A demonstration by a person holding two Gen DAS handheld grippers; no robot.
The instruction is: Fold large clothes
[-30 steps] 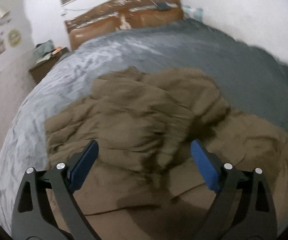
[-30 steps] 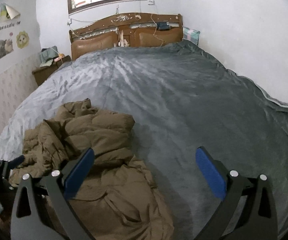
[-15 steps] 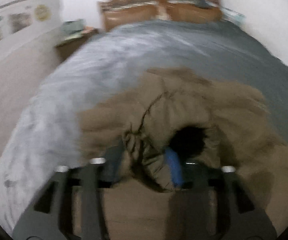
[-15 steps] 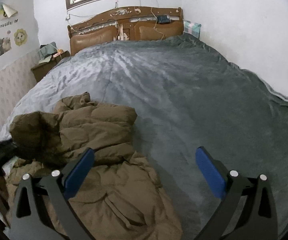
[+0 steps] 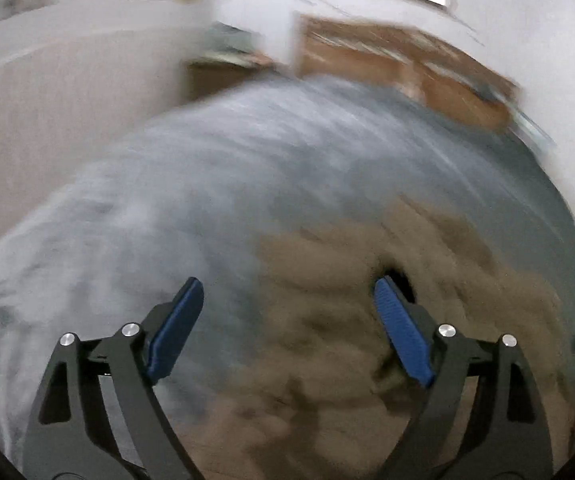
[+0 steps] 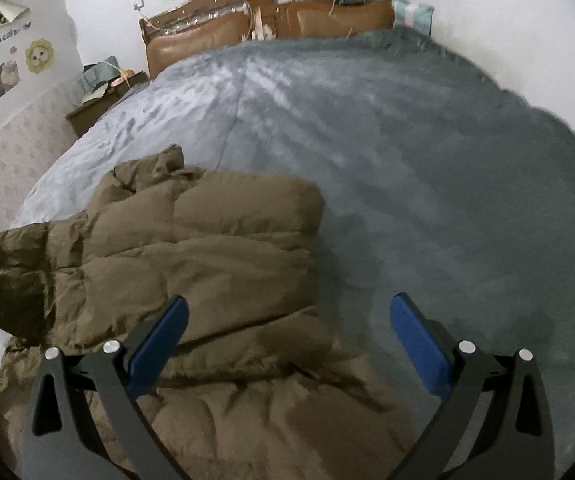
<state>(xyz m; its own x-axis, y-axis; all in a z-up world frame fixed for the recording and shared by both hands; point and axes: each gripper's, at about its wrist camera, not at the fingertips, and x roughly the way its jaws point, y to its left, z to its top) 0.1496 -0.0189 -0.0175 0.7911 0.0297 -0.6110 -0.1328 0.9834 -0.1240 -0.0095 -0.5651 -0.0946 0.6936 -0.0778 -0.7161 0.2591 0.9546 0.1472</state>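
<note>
The left gripper (image 5: 287, 304) is hovering with its fingers (image 5: 175, 326) spread wide and gripping nothing, over the bed (image 5: 135, 208) at the coat's (image 5: 347, 320) left edge; that view is blurred. The coat (image 6: 207, 248) is lying bunched on the near left part of the bed (image 6: 427, 160), one padded section doubled over the rest. The right gripper (image 6: 287, 340) is also standing wide apart and empty, above the coat's right edge. I'd judge a fold is being laid; next calls for pinching an edge.
</note>
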